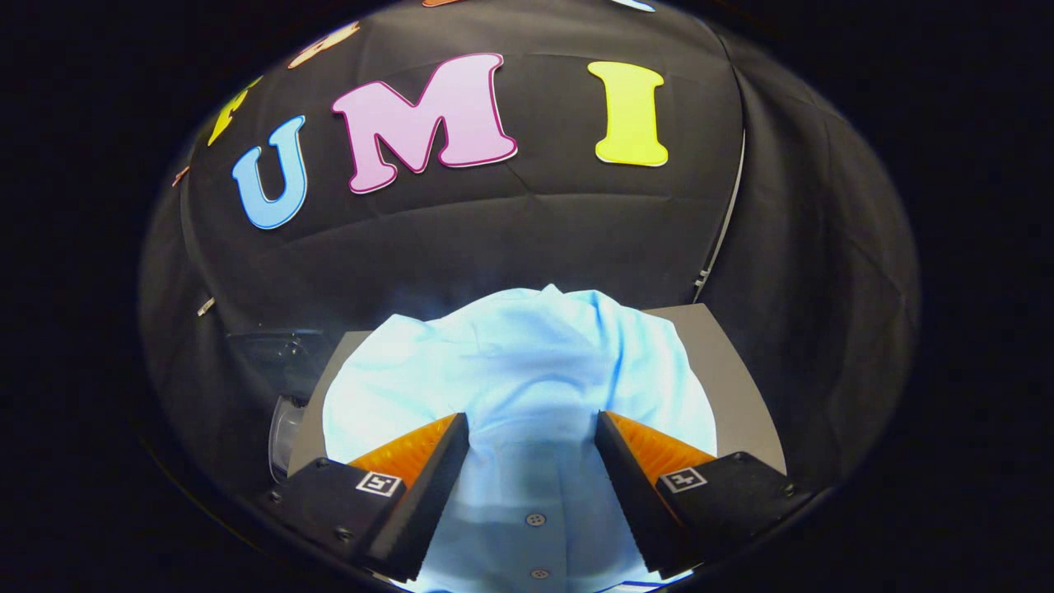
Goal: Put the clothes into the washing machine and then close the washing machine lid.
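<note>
Two fingers of the gripper (532, 424) stick forward from the 6 o'clock side of the gripper view, spread wide apart with a big gap between them, so the jaws are released and not pinching anything. Under and ahead of them is a light blue shirt (519, 362), bunched up in a rounded heap; it runs right through the gap, and a strip of it with a couple of small buttons (535, 519) sits between the fingers toward 6 o'clock. Can't tell if the tips actually touch the fabric or just hang over it. The shirt lies on a grey table (729, 379), bare at 3 o'clock of the heap. At 9 o'clock of the shirt, just off the table edge, there's something dark and glossy with a clear curved part (284, 420), too dim to make out.
</note>
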Motion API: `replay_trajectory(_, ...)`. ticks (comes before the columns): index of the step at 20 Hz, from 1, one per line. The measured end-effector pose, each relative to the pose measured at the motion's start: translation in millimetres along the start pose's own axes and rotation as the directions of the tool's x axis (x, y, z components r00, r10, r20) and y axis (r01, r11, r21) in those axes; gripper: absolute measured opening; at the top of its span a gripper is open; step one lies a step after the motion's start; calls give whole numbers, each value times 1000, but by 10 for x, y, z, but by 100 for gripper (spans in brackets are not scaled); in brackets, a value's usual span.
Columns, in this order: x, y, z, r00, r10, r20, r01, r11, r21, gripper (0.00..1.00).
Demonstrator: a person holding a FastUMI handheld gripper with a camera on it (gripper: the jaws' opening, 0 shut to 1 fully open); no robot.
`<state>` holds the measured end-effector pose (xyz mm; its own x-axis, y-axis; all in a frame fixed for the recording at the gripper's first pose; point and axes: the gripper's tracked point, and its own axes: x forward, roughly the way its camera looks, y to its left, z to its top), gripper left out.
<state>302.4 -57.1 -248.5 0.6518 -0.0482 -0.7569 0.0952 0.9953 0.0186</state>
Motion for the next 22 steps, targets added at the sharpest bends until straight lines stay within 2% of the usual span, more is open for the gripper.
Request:
replay_trajectory(2,31,78,-22,999,33,-11,-34,999,-16,70)
replay_trajectory(6,-5,89,3,999,35,-2,-35,999,-27,13)
replay_trajectory(9,-75,143,11,999,46,18,-45,998,-45,13)
replay_trajectory(11,-262,254,93,995,89,46,-88,996,-25,13)
replay_trajectory(14,-657,364,301,986,111,124,-107,993,-40,13)
replay_trajectory(17,-1114,578,501,966,133,223,-116,989,-87,13)
replay_trajectory(22,-1850,1218,785,911,225,346,-177,970,-165,13)
